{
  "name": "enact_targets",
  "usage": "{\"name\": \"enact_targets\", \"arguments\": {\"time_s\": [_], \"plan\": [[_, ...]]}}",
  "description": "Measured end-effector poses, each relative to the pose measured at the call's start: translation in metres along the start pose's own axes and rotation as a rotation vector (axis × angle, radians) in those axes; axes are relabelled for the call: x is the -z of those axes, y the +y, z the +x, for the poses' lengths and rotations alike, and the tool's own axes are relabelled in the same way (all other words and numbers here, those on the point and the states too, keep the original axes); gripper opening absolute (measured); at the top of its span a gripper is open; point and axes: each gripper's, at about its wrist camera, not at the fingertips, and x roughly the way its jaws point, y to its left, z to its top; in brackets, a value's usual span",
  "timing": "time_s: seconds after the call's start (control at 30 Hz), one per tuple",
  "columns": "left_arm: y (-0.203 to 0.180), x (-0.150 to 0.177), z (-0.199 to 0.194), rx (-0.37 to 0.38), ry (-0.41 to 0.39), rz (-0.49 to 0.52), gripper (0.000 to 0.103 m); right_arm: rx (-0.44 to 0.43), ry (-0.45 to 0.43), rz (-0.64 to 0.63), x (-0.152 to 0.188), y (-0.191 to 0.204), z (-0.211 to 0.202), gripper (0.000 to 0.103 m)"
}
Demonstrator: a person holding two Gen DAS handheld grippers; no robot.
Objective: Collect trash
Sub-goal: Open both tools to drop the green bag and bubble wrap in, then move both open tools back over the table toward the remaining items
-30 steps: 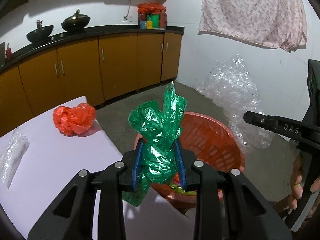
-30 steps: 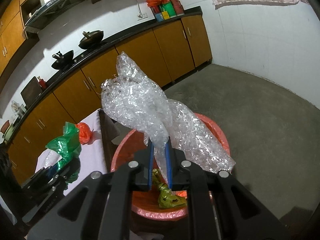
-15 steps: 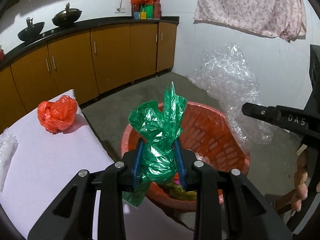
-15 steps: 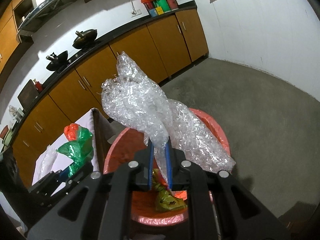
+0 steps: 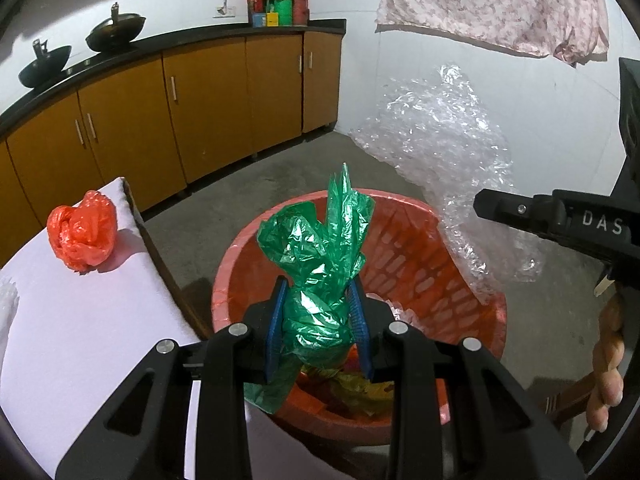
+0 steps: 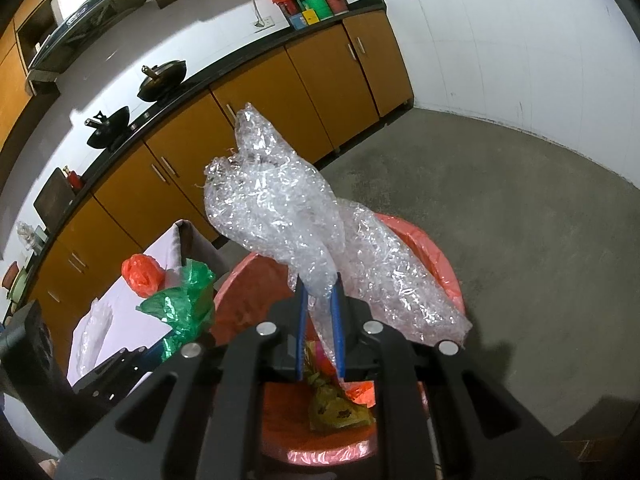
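My left gripper (image 5: 318, 300) is shut on a crumpled green plastic bag (image 5: 320, 252) and holds it over the near rim of the red basket (image 5: 404, 248). My right gripper (image 6: 319, 300) is shut on a wad of clear bubble wrap (image 6: 296, 216) above the same basket (image 6: 434, 256). The bubble wrap also shows in the left wrist view (image 5: 448, 152) at the right, and the green bag shows in the right wrist view (image 6: 184, 300). The basket holds yellow and red scraps (image 6: 336, 408). A crumpled red bag (image 5: 80, 232) lies on the white table (image 5: 80, 340).
A clear plastic piece (image 6: 92, 328) lies on the table's left part. Orange cabinets (image 5: 200, 112) with a black counter and woks run along the back wall. A pink cloth (image 5: 492, 4) hangs on the right wall. The floor (image 6: 520, 220) is grey concrete.
My left gripper has carried the green bag to the right, from over the table edge to over the basket. My right gripper holds the bubble wrap in about the same place above the basket.
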Motion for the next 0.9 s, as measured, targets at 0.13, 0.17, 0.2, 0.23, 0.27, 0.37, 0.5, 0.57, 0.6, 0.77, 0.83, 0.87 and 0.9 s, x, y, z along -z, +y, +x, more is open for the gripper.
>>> {"name": "enact_targets", "arguments": {"time_s": [0.13,0.17,0.2,0.23,0.27,0.37,0.5,0.57,0.6,0.77,0.83,0.87,0.9], "plan": [[0.0,-0.001,0.005,0.0,0.009,-0.001,0.04,-0.013,0.0,0.022,0.001,-0.003,0.002,0.021],[0.0,-0.001,0.006,-0.002,0.01,-0.001,0.042,-0.014,-0.002,0.026,0.002,-0.004,0.002,0.025],[-0.001,-0.001,0.007,-0.003,0.01,-0.002,0.046,-0.013,-0.003,0.028,0.002,-0.005,0.002,0.027],[0.0,0.0,0.007,-0.006,0.01,-0.004,0.049,-0.013,-0.005,0.03,0.002,-0.005,0.001,0.03],[0.001,0.0,0.007,-0.006,0.011,-0.006,0.05,-0.012,-0.008,0.031,0.002,-0.006,0.001,0.032],[0.003,0.001,0.008,-0.007,0.015,-0.014,0.052,-0.007,-0.013,0.04,0.002,-0.01,0.0,0.033],[0.011,0.003,0.007,-0.021,0.015,-0.03,0.056,0.009,-0.026,0.044,0.001,-0.015,-0.003,0.037],[0.017,0.005,0.005,-0.03,0.015,-0.044,0.058,0.016,-0.032,0.044,0.0,-0.016,-0.005,0.041],[0.02,0.006,0.004,-0.034,0.014,-0.05,0.059,0.018,-0.035,0.043,0.0,-0.016,-0.005,0.042],[0.035,0.013,-0.002,-0.061,0.014,-0.08,0.061,0.021,-0.042,0.02,0.0,-0.01,-0.006,0.053],[0.041,0.014,-0.004,-0.07,0.014,-0.09,0.063,0.018,-0.045,0.004,0.0,-0.006,-0.007,0.057],[0.045,0.016,-0.006,-0.079,0.012,-0.095,0.064,0.016,-0.046,-0.011,0.001,-0.002,-0.006,0.06],[0.048,0.016,-0.007,-0.085,0.011,-0.099,0.064,0.013,-0.047,-0.019,0.001,-0.001,-0.007,0.061]]}}
